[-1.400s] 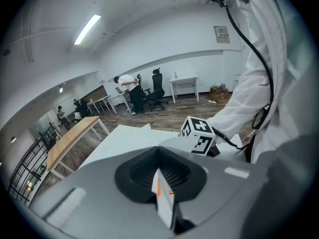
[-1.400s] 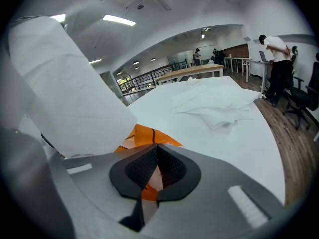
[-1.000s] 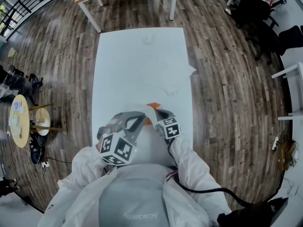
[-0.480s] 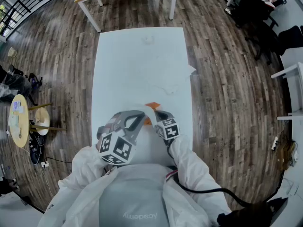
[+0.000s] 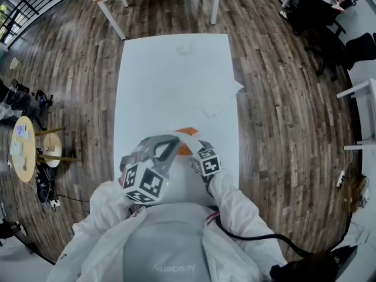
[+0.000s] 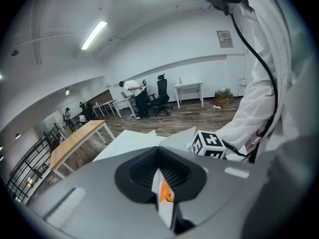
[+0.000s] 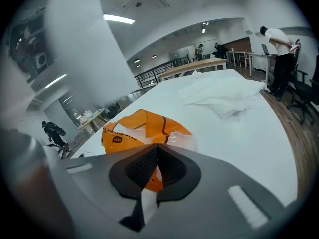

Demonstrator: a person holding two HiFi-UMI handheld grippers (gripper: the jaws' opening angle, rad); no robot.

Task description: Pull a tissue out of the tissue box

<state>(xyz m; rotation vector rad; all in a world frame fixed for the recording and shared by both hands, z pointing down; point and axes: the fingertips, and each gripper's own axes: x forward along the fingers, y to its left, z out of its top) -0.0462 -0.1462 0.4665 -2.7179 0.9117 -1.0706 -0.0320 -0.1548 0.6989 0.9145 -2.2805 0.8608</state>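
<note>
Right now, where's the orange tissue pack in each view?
Head view: pack at lower centre, near end of the white table.
Left gripper view: bottom centre, orange sliver pinched in the left tongs.
Right gripper view: centre, just above the right tongs.
Shared landmark: the table.

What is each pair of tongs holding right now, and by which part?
Left tongs pinch an edge of the orange tissue pack. Right tongs pinch a white tissue, apparently at the pack's opening.
</note>
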